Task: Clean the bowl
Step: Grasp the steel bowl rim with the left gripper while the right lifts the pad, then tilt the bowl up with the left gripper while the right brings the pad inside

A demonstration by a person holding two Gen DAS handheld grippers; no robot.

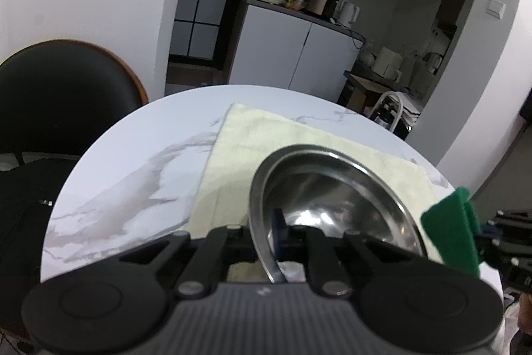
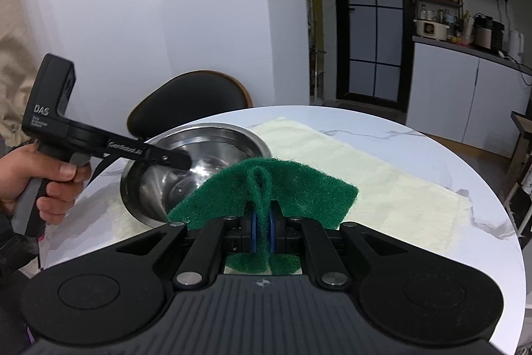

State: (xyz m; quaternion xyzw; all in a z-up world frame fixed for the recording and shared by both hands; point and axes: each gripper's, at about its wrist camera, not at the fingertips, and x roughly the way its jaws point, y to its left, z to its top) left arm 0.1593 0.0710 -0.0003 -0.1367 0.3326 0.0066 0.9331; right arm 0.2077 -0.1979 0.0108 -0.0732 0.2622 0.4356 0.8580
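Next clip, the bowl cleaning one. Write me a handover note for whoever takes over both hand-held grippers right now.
Left hand-held gripper: shut on the rim of the bowl, which is tilted up off the cloth.
Right hand-held gripper: shut on the green pad, held beside the bowl, not touching it.
Table: cloth spread on it, bowl over the cloth.
Done: both things gripped.
Left: scrub inside the bowl with the pad, then set both down. Whether any scrubbing has happened cannot be told.
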